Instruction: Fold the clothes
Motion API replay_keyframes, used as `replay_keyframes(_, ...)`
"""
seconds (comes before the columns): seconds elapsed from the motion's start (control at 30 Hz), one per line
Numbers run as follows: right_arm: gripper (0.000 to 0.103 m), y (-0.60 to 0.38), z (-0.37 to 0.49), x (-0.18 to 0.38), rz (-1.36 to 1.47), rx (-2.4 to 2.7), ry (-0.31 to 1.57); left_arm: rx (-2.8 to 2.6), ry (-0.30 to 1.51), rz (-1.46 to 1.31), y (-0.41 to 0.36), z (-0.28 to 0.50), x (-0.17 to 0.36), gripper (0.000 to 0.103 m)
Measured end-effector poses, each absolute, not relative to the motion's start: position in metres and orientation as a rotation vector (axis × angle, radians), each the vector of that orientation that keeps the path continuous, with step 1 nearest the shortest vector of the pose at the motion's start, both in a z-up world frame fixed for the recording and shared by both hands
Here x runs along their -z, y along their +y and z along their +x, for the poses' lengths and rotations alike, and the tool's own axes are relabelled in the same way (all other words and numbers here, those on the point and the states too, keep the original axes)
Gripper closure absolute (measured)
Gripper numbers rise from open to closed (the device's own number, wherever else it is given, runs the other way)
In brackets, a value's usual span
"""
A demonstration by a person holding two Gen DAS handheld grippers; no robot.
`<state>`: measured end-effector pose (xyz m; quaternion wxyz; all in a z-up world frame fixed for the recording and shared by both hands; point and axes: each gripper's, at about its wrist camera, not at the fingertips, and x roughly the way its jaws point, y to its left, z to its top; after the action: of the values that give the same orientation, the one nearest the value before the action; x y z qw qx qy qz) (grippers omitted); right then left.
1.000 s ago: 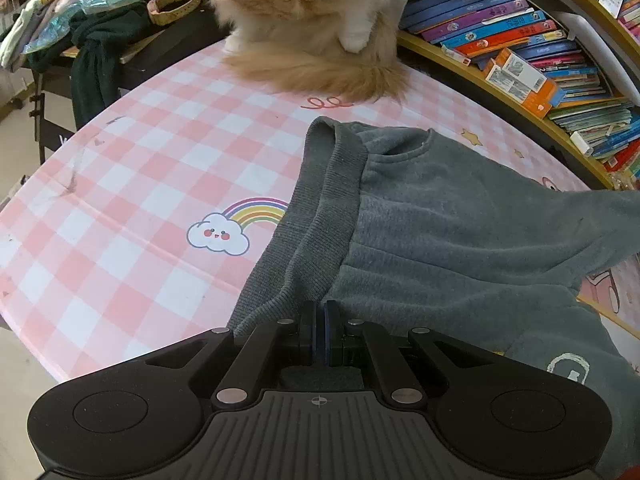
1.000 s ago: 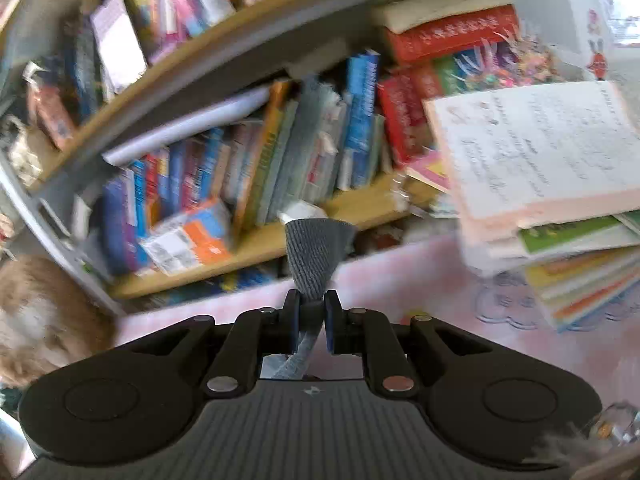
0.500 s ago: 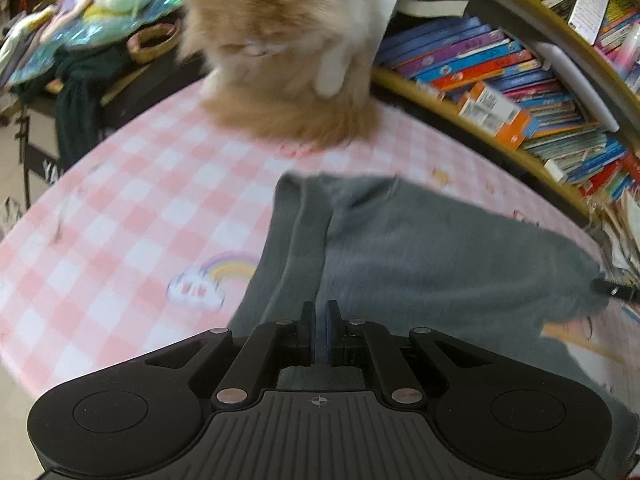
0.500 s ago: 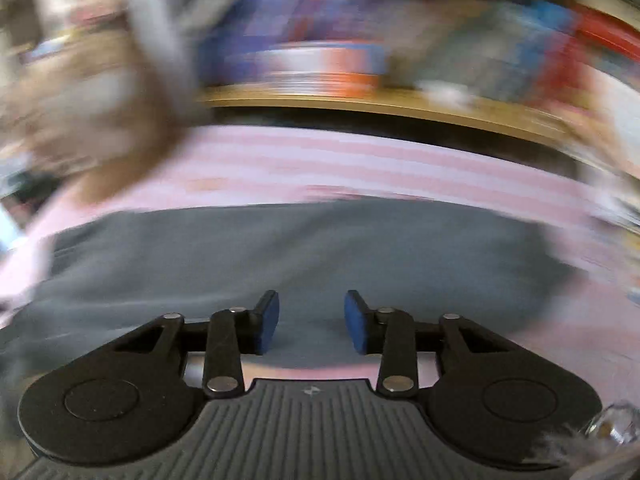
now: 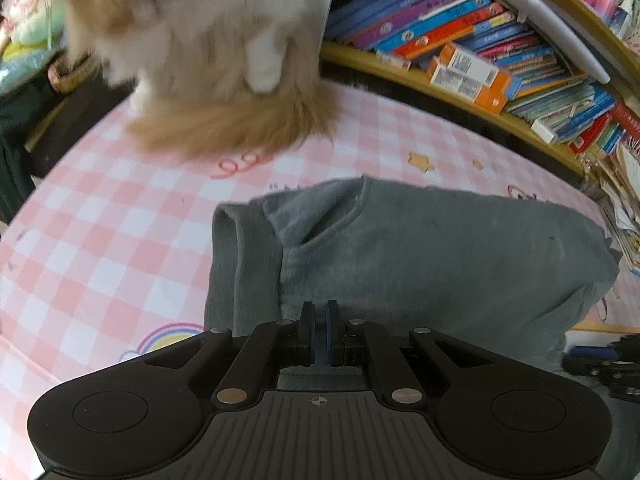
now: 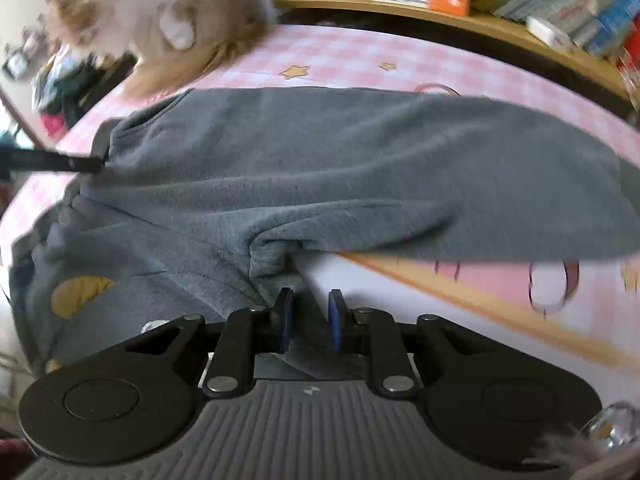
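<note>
A pink-and-white checked tablecloth [image 5: 100, 240] covers the table, printed with a rainbow-and-cloud motif [image 5: 168, 338] at the near left and small stars [image 5: 421, 160] farther off. Along the far right runs a wooden bookshelf [image 5: 460, 96] packed with colourful books [image 5: 432, 20] and orange boxes [image 5: 476, 76]. A fluffy orange-and-white cat [image 5: 208, 52] sits at the table's far edge. Dark clutter lies far left.
</note>
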<state>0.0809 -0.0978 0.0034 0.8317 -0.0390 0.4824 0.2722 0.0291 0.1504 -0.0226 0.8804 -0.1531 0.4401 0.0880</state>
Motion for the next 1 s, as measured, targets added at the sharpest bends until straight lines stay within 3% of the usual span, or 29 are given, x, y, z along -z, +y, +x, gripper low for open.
replay_keyframes(0.33,0.085,-0.167,0.009,-0.025,-0.101,-0.324,0.929,-0.235,0.901,-0.355,0.167,0.041,0.037,0.099)
replay_keyframes(0.63,0.084,-0.252,-0.054,-0.022,0.043,0.02,0.929,-0.114,0.834,-0.394,0.176,-0.023,0.007,0.099)
replay_keyframes(0.9,0.084,-0.272,-0.039,-0.04,0.126,0.124,0.82,-0.075,0.891,-0.417,0.163,-0.067,0.013,0.099)
replay_keyframes(0.93,0.082,-0.278,-0.038,-0.042,0.144,0.179,0.818,-0.079,0.896,-0.417,0.162,-0.07,0.014,0.099)
replay_keyframes(1.0,0.061,-0.3,-0.043,-0.045,0.183,0.284,0.813,-0.079,0.888,-0.418,0.163,-0.076,0.012,0.099)
